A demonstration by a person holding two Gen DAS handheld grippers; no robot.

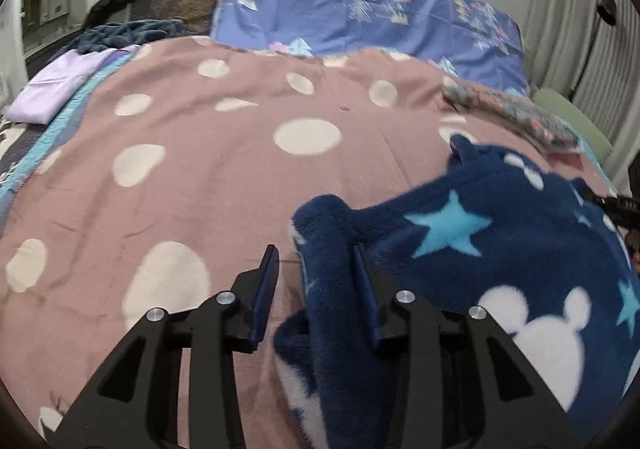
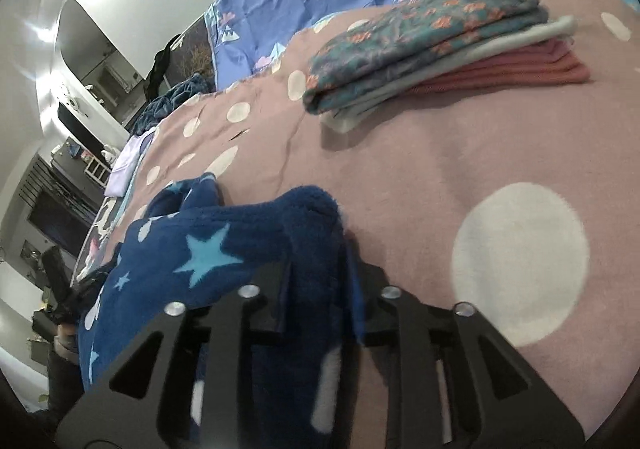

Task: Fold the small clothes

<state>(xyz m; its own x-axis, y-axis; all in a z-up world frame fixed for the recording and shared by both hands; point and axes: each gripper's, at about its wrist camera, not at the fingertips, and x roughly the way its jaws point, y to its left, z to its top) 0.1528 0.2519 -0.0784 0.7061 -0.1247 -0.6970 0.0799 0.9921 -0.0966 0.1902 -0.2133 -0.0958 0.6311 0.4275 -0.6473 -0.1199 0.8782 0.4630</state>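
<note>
**A:** Why are both claws on the same piece?

**B:** I have the navy fleece garment with pale blue stars and white mouse-head shapes (image 1: pixel 460 249) gripped at two spots so it hangs between my hands instead of bunching. My left claw (image 1: pixel 316 269) stands with its jaws apart, a thick roll of fleece between them against the right-hand pad; whether it pinches I cannot tell. My right claw (image 2: pixel 320 269) is clenched on a fold of the same fleece.

**A:** Where does it lie, and which way does it run?

**B:** Over the dusty-pink bedspread with cream dots (image 1: pixel 240 177), at 4 o'clock in the left view. Its long axis looks to run from claw to claw. The folded stack with a teal floral piece on top (image 2: pixel 432 49) sits well apart at 1 o'clock in the right view, probably the finished pile.
</note>
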